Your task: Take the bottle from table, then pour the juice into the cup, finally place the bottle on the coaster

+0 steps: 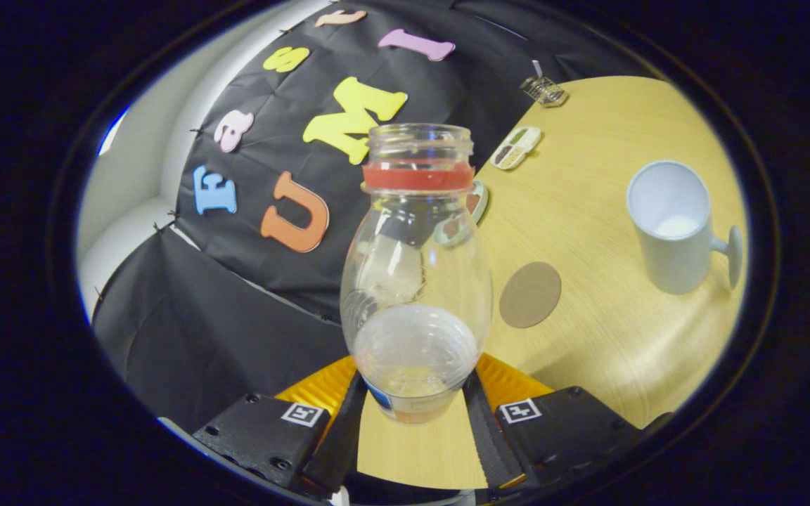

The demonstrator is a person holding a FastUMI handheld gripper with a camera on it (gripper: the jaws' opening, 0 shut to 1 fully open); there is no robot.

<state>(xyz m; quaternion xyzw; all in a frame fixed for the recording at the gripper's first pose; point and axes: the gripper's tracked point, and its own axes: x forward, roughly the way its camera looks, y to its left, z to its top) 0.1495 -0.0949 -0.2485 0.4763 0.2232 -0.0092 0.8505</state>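
Observation:
A clear plastic bottle [415, 281] with a red ring under its open neck is held between my fingers, which press on its lower body from both sides. My gripper [415, 397] is shut on it and lifted above the wooden table [588, 211]. A little orange juice sits at the bottle's bottom. The view is tilted. A round brown coaster [530, 294] lies on the table just beyond the bottle, to its right. A pale mug [673, 225] with a handle stands farther right of the coaster, with something whitish inside.
A small compartment tray [516, 147] with brownish contents and a wire object [544, 90] lie near the table's far edge. A round dish [474, 204] is partly hidden behind the bottle. The booth's black cloth wall rises to the left of the table.

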